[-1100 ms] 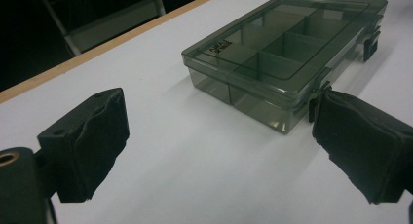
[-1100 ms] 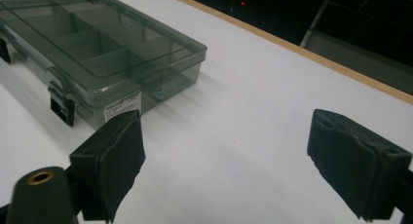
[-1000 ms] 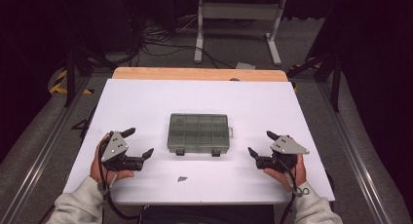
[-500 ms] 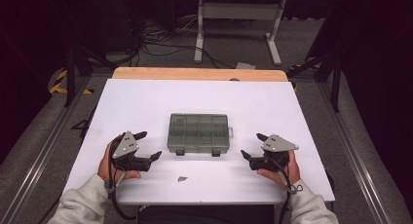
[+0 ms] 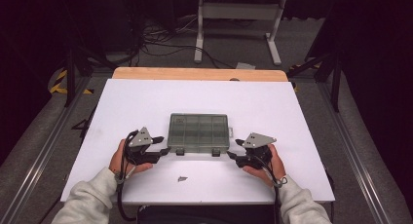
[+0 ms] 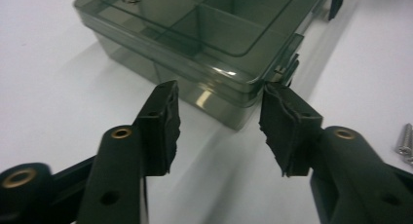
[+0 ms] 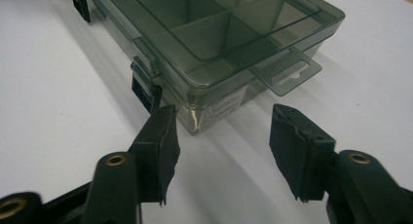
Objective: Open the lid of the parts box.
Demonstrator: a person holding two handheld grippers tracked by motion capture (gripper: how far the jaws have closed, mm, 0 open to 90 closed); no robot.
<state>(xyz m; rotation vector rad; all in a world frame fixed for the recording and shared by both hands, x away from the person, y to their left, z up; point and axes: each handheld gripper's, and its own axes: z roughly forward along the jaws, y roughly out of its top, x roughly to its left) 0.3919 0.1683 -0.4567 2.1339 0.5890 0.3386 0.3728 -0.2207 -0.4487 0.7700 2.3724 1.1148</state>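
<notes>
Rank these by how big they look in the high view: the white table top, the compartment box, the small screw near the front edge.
1. white table top
2. compartment box
3. small screw, a speck beside the others.

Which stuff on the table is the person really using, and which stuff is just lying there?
Being used:
- compartment box, lid shut, both latches closed
- left claw, at its near left corner, jaws just closing, not gripping yet
- right claw, at its near right corner, same

Just lying about:
- small screws on the white table, near the front edge
</notes>
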